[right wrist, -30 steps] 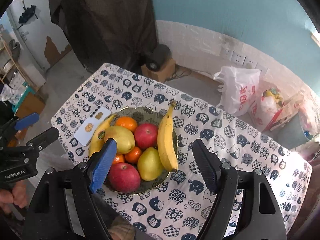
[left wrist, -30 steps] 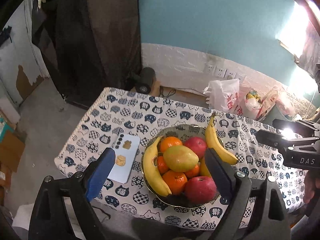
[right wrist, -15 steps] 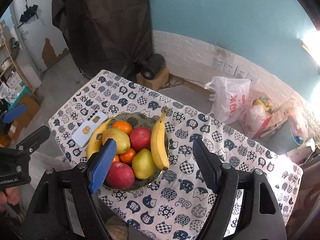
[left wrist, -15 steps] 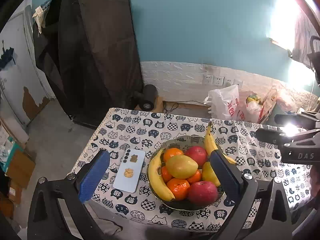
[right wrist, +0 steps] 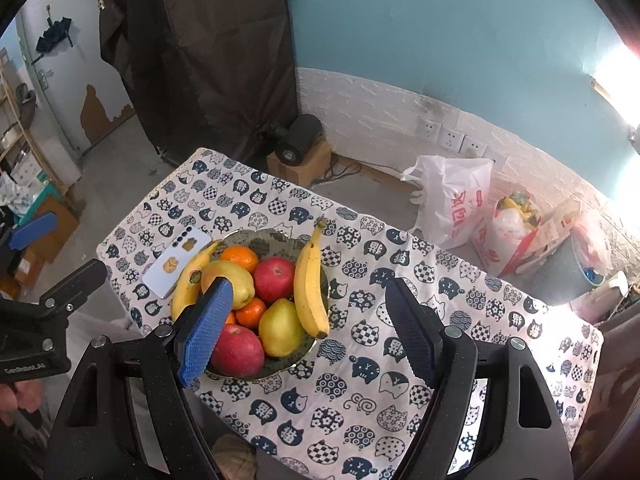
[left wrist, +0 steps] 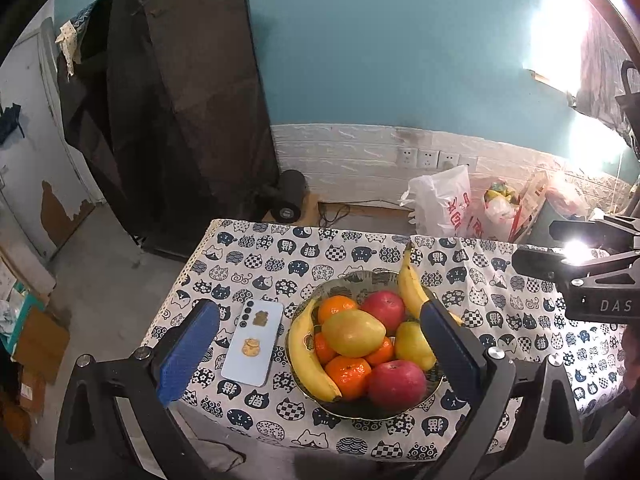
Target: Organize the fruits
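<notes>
Two handheld grippers are held above a small table draped in a white cloth printed with navy cat faces point(left wrist: 280, 264). The left gripper point(left wrist: 320, 348) is spread wide, its blue-padded jaws released with nothing between the pads. The right gripper point(right wrist: 308, 328) is also parted and grasps nothing.

The task's fruit is piled in a round, dark patterned bowl with a gold rim point(left wrist: 360, 410), which is set toward the near-left part of the cloth. In it are seen two yellow bananas, one curved along the 9 o'clock side point(left wrist: 306, 356) and one leaning over the rim at 1 o'clock point(left wrist: 408, 284); two red apples, at 12 o'clock point(left wrist: 384, 306) and 5 o'clock point(left wrist: 396, 384); a large yellow-green pear point(left wrist: 352, 332) on top at the centre; a second pear point(right wrist: 280, 328) at 3 o'clock; and several orange mandarins point(left wrist: 348, 374) tucked between them.

A pale blue smartphone with gold stickers point(left wrist: 254, 344) is laid flat just beside the bowl at 9 o'clock, close to the left edge of the cloth. In the right wrist view, a broad stretch of bare cloth point(right wrist: 460, 304) is left open from the bowl's 3 o'clock side out to the far right edge. On the floor beyond the table's far edge, a white plastic bag with red print point(right wrist: 456, 200) is seen against the wall.
</notes>
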The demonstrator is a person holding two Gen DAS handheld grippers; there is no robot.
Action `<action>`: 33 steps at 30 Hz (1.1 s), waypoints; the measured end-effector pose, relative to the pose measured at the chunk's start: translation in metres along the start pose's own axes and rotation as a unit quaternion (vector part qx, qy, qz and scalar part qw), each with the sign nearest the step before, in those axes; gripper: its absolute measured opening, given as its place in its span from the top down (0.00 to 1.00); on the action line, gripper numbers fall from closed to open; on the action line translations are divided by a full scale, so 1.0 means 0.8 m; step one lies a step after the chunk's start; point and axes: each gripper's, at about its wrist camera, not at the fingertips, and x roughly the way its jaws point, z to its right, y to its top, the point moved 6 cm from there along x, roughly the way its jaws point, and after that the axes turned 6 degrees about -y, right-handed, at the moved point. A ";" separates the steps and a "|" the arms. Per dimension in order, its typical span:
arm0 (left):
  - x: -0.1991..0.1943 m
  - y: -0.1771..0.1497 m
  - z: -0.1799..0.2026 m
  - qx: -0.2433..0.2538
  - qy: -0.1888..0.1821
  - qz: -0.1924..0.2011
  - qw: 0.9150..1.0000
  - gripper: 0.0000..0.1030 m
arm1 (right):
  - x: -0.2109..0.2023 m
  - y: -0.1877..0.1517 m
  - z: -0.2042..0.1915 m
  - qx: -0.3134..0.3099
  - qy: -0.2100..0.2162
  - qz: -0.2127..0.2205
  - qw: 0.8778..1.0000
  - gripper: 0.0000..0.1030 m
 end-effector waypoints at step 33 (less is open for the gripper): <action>0.001 -0.004 0.007 0.004 0.001 -0.005 1.000 0.02 | -0.001 -0.004 0.006 -0.003 -0.007 -0.010 1.000 0.25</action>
